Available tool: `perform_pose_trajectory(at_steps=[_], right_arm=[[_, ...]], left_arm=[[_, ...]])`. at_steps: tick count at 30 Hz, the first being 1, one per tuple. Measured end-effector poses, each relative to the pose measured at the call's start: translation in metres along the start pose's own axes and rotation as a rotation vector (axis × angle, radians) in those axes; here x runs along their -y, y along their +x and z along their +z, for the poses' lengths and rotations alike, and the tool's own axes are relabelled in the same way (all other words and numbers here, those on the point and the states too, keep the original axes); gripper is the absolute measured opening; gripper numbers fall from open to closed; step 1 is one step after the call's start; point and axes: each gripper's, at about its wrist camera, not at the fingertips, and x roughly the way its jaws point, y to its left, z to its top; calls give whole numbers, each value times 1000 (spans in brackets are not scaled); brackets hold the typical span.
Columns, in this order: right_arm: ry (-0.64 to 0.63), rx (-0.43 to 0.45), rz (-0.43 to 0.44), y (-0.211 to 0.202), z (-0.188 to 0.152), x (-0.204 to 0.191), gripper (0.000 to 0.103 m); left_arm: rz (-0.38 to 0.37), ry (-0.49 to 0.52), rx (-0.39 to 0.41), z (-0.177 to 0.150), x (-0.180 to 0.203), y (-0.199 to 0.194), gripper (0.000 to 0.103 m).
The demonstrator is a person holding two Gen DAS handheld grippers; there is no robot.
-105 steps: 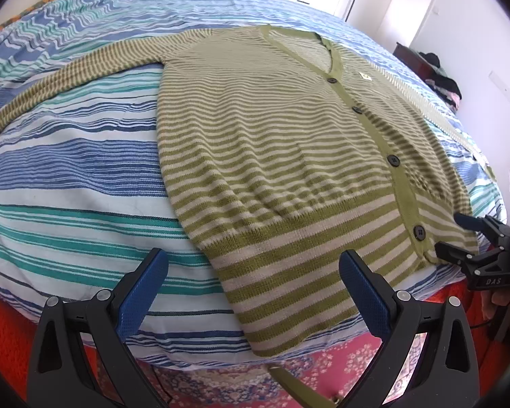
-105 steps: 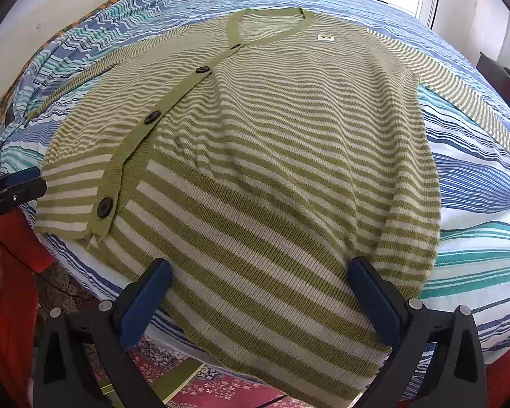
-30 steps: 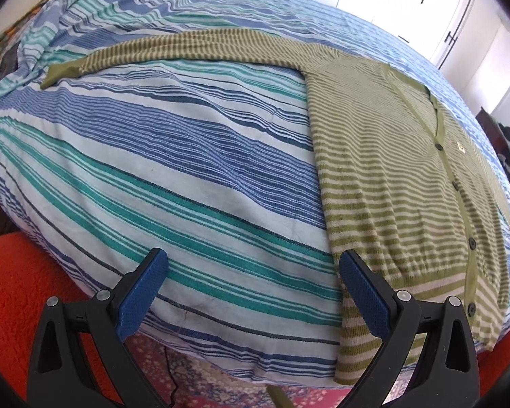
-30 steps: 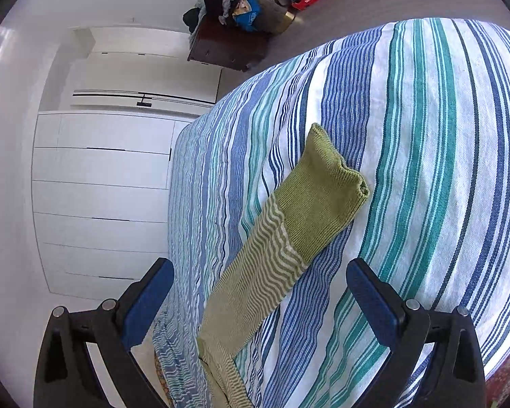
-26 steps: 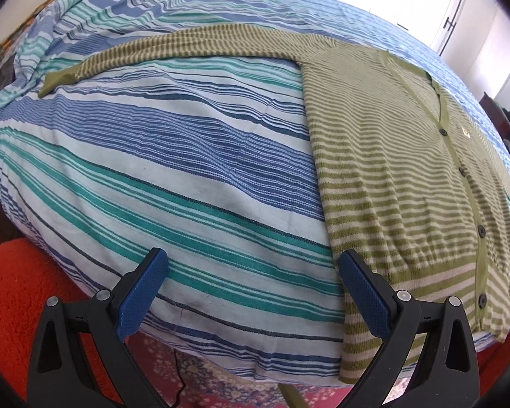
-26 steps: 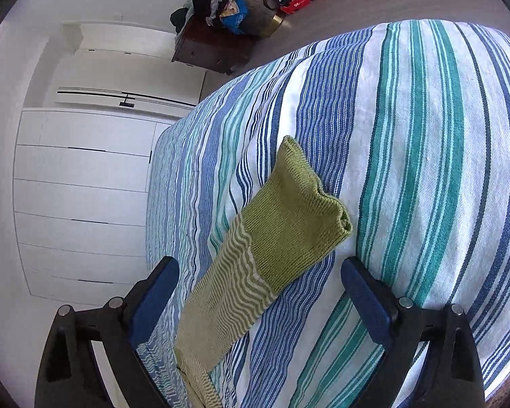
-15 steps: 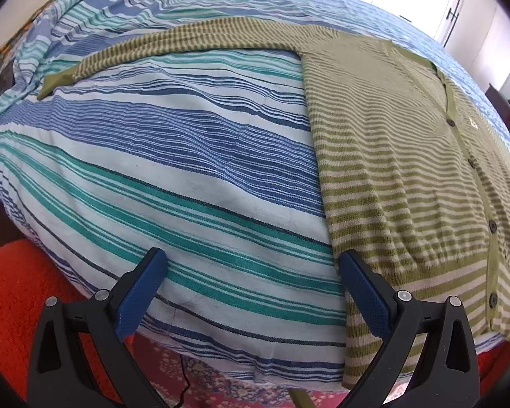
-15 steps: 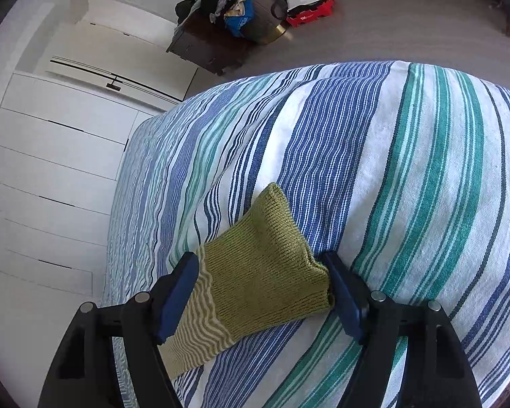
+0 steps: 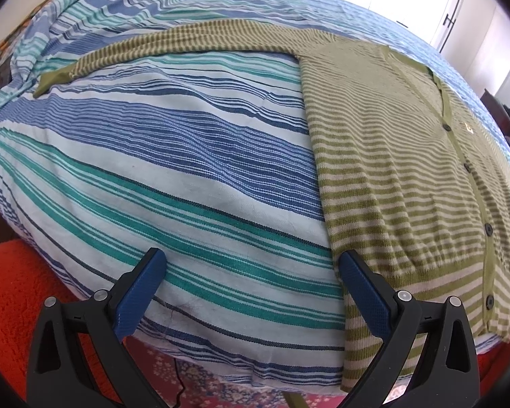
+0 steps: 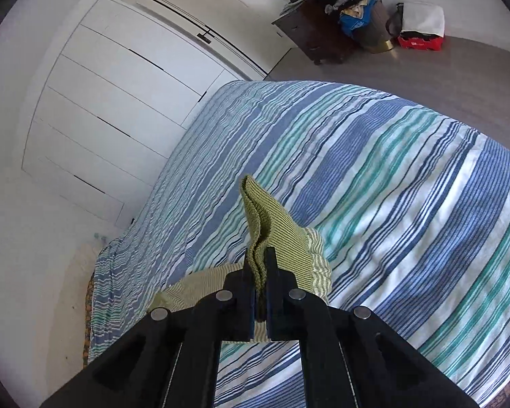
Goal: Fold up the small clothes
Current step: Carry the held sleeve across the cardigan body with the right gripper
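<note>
Right claw (image 10: 261, 272) now pinching cuff (image 10: 272, 227), apparently lifted off striped bedspread (image 10: 408, 176)

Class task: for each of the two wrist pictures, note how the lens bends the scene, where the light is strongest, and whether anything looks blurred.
Left wrist view: fisheye bulges the striped bedspread into a dome; dark vignette at the corners; the cardigan is sharp and evenly daylit. Right wrist view: wardrobe doors curve and look washed out; the sleeve cuff in the right gripper is crisp.

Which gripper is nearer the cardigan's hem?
Left. The left gripper hangs open at the bed edge, its right finger beside the hem. The right gripper is shut on a sleeve cuff, no hem in view.
</note>
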Motion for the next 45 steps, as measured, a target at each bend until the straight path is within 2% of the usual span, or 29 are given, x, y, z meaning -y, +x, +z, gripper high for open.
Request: perform_pose_trajectory(at_steps=[4,7,9,12,16,20,24,28,32,33,35,36,37,39,42,45], right_arm=[[-54,-76,195,29,-21,-106,4],[-86,-154,309,52,-52,-182,4],[-121,-196,362,67,-84,-228,4],[-149,-241,400,103,-132,-277,4],[-178,-287,389,178,-197,-320,4],[-213,-363,366,247,-266,-340,4],[-262,-460,352,293,-323,-339,4],[-284,-501,345,321,-354,-344,4],[-308,-526,327,332,-377,-350,5],[-313,-544,338,335,-382,-351,10],[-301,-576,357,338,-391,-350,13],[-288,-590,355,340,-396,-349,24],[-269,-612,358,344,-399,-346,49],[-225,-646,363,341,-400,-341,78],[-214,-652,386,329,-379,-334,78],[-271,-592,316,309,-333,-315,78]], left_arm=[[-27,-13,8,0,-3,0,101],[-52,-22,13,1,-6,1,101],[-68,-30,13,2,-8,1,101],[-93,-42,15,3,-11,2,101],[-124,-47,12,4,-15,0,101],[-141,-47,10,3,-17,-1,101],[-133,-33,11,3,-15,0,101],[-132,-33,8,4,-16,1,101],[-130,-37,5,5,-17,2,101],[-127,-36,6,5,-17,3,101],[-122,-32,6,6,-16,4,102],[-120,-31,6,6,-15,4,102],[-118,-30,7,5,-15,4,102],[-117,-28,8,5,-14,5,102],[-119,-26,8,4,-15,4,102],[-123,-28,7,5,-16,4,102]])
